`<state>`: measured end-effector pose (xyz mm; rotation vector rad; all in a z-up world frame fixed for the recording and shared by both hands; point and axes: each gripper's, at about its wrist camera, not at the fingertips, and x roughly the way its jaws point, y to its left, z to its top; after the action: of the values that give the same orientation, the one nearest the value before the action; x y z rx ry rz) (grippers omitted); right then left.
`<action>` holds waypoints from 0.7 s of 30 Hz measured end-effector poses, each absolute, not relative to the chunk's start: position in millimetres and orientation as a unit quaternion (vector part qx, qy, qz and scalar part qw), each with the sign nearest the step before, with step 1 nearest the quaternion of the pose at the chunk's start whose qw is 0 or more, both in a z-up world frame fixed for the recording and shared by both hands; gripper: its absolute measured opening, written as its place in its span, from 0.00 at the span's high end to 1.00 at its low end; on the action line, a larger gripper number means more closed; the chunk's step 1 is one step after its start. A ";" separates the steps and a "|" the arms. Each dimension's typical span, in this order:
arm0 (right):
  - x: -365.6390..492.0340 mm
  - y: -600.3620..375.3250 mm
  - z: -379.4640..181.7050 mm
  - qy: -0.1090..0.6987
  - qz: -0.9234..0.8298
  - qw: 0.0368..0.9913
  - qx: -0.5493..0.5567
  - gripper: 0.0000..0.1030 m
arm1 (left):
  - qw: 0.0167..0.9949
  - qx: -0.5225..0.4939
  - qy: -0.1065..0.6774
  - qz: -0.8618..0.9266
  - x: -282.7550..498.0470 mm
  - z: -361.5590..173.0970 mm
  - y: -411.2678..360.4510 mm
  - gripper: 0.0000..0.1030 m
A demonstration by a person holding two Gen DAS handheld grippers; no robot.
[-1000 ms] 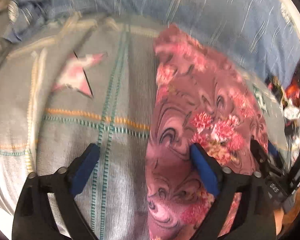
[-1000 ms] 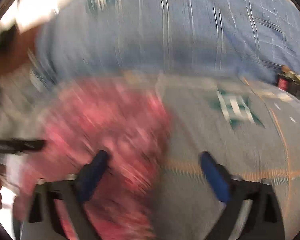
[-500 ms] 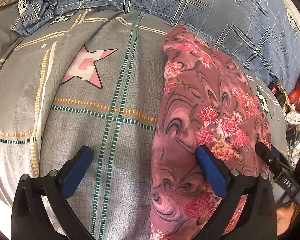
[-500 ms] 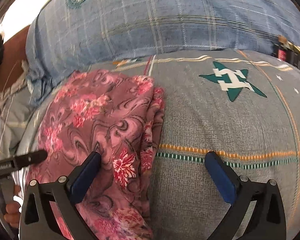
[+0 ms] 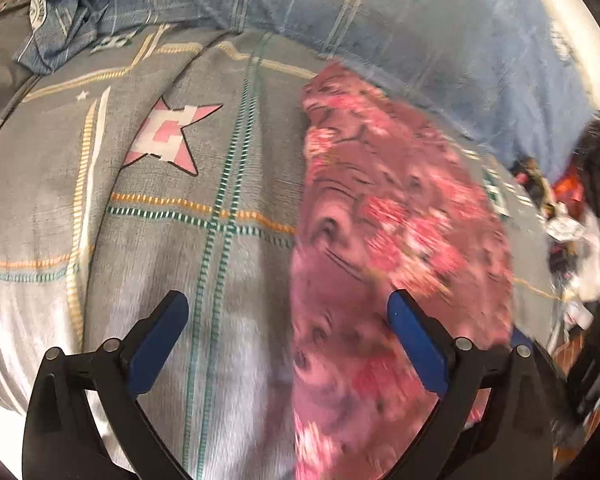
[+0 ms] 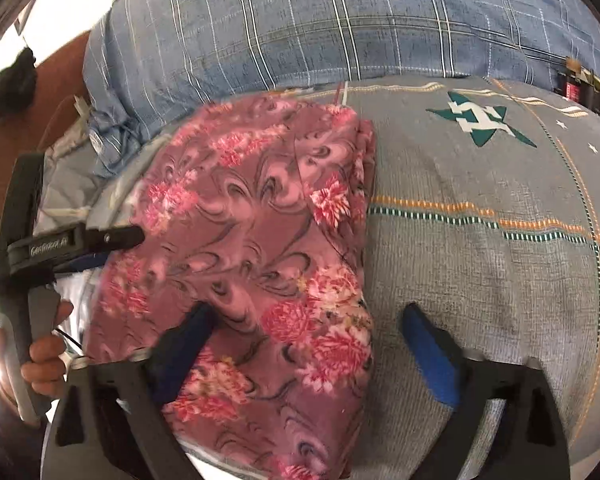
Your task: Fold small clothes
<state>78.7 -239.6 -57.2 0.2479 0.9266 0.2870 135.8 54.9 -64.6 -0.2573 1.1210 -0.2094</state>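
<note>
A pink floral garment (image 6: 260,240), folded into a long strip, lies on the grey bedcover (image 6: 480,280). My right gripper (image 6: 308,356) hovers over its near end and the jaws are closing. The left finger (image 6: 184,352) rests on the cloth. The right finger (image 6: 432,360) is over bare cover, so the garment's folded right edge lies between them unpinched. My left gripper (image 5: 288,340) stands open over the garment's (image 5: 400,220) left edge, with its right finger above the cloth. From the right wrist, the left gripper (image 6: 120,244) reaches the garment's far side, held by a hand (image 6: 40,360).
A blue plaid pillow (image 6: 340,20) lies along the back of the bed and also fills the top of the left wrist view (image 5: 380,20). The cover bears a pink star (image 5: 168,136) and a green star (image 6: 480,120). Mixed clutter (image 5: 572,220) sits beyond the right bed edge.
The right gripper's fingers have drawn closer together and its view has settled over the garment. The left gripper has shifted along the garment's far side. The left wrist picture is now blurred.
</note>
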 end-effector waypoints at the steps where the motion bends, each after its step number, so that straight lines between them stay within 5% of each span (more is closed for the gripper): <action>1: 75.6 -240.5 -54.3 0.432 0.142 0.882 0.127 0.28 | 0.836 -0.116 0.527 -0.102 130.9 -63.9 54.1 0.03; 2: 74.7 -241.5 -53.5 0.424 0.140 0.885 0.128 0.42 | 0.836 -0.108 0.529 -0.102 126.0 -66.5 52.5 0.02; 3: 77.6 -241.1 -57.4 0.429 0.128 0.887 0.114 0.66 | 0.834 -0.100 0.534 -0.099 123.6 -72.2 50.2 0.02; 4: 81.5 -241.3 -64.2 0.440 0.107 0.887 0.096 0.78 | 0.828 -0.092 0.544 -0.098 122.9 -82.2 47.1 0.00; 8: 89.3 -258.1 -67.7 0.447 0.124 0.872 0.156 0.79 | 0.836 -0.065 0.536 -0.102 116.4 -78.1 38.7 0.00; 15: 135.3 -272.6 -56.1 0.426 0.123 0.863 0.242 0.60 | 0.844 -0.079 0.516 -0.120 150.5 -48.9 21.9 0.00; 16: 145.5 -268.7 -60.8 0.433 0.124 0.860 0.239 0.61 | 0.840 -0.083 0.523 -0.118 156.6 -49.6 18.9 0.00; 18: 159.5 -259.9 -60.9 0.442 0.125 0.861 0.217 0.84 | 0.839 -0.093 0.522 -0.126 165.3 -45.4 14.6 0.01; 21: 152.1 -263.2 -41.3 0.374 0.148 0.885 0.235 0.96 | 0.849 -0.096 0.507 -0.114 165.1 -44.8 10.9 0.01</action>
<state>152.1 -263.2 -41.3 0.4896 0.7777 0.3079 165.1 10.9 -44.8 -0.2029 1.0684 -0.2399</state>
